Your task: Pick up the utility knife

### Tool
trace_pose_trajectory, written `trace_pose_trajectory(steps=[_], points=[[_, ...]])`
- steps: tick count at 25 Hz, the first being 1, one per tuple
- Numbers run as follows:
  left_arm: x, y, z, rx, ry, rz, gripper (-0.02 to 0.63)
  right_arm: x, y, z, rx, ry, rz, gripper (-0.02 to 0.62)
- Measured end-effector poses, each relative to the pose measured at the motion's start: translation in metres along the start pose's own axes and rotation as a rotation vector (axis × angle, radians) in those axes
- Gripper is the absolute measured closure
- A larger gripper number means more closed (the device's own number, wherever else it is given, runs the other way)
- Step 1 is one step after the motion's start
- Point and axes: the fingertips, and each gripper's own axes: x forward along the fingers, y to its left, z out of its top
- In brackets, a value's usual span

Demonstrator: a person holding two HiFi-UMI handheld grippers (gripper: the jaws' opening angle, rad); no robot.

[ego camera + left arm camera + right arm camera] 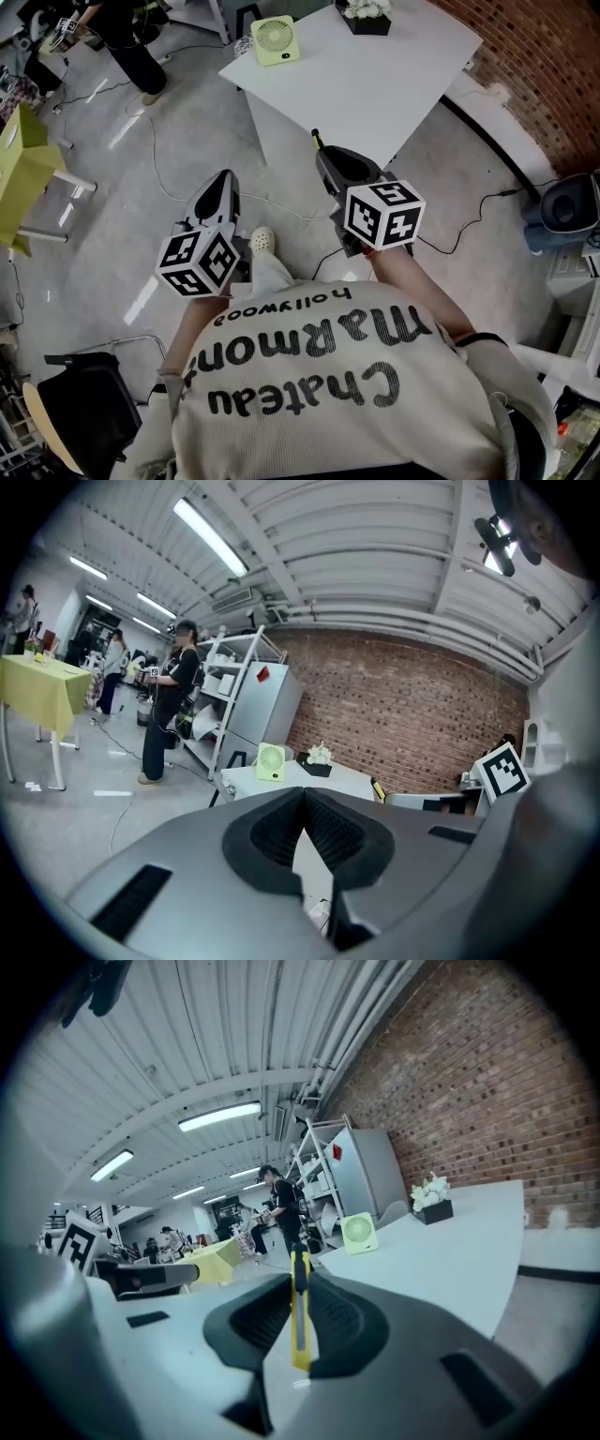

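Note:
A yellow utility knife [300, 1312] with a black slider stands upright between the pads of my right gripper [300, 1288], which is shut on it. In the head view its tip [316, 139] pokes out beyond the right gripper [323, 152], just off the near corner of the white table [375, 84]. My left gripper [223, 183] is held beside it over the floor. Its jaws [303, 794] meet at the tips with nothing between them.
On the white table stand a small green fan [275, 39] and a dark box of white flowers [366, 17]. A person [127, 37] stands far left near a yellow table [23, 159]. Cables [178, 192] lie on the floor; a brick wall [553, 66] runs along the right.

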Motion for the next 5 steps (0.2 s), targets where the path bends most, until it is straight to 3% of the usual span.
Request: trace_pose_trajectory(steps=[5], points=[[0.0009, 0.0006, -0.0018, -0.002, 0.008, 0.007, 0.606, 0.0022, -0.0024, -0.0018, 0.007, 0.010, 0.004, 0.537]])
